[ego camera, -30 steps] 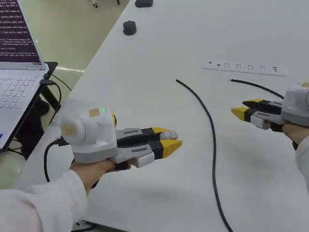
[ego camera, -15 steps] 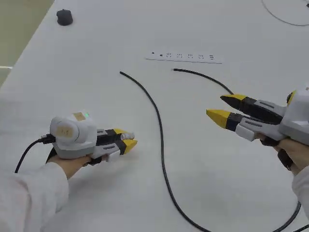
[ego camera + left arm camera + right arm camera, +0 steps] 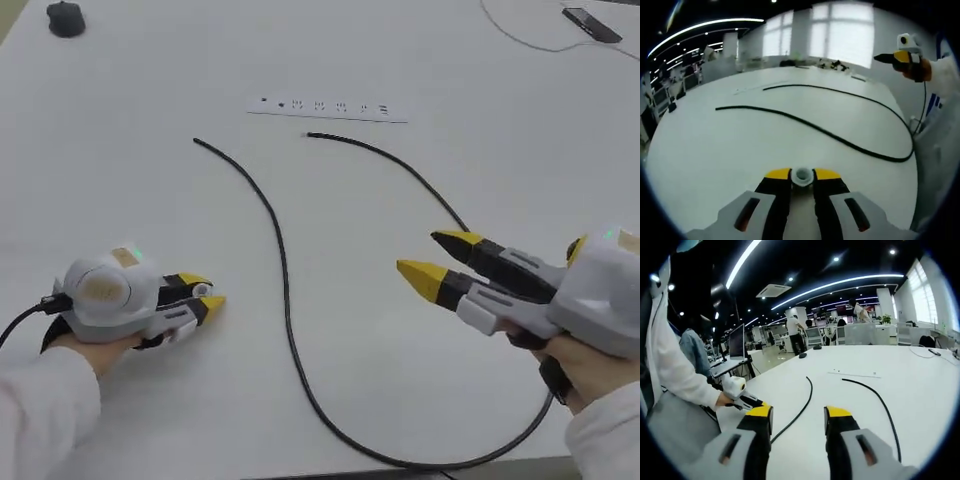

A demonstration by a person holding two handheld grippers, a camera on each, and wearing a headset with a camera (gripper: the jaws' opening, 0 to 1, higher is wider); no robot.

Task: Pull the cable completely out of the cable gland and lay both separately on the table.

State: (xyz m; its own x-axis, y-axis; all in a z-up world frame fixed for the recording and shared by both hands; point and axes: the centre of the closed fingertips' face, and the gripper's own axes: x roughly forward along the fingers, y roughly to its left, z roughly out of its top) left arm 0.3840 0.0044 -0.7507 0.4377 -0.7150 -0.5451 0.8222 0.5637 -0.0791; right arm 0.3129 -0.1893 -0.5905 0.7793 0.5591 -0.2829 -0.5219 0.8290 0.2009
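White counter [image 3: 140, 180], wide and plain, with a power strip [image 3: 325, 108] lying flat toward the far side. Black cable [image 3: 283, 270] lies loose on the counter in one long U: both ends bare and free just in front of the strip, the bend running along the near edge and passing under the right hand. Thin, smooth, nothing threaded on it. Right tongs [image 3: 418, 252] held above the counter right of the cable, yellow tips spread wide, gripping nothing. Left tongs [image 3: 208, 293] low at the near left, well apart from the cable, clenched on the cable gland [image 3: 801, 176], a small pale round-mouthed piece pinched between the tips.
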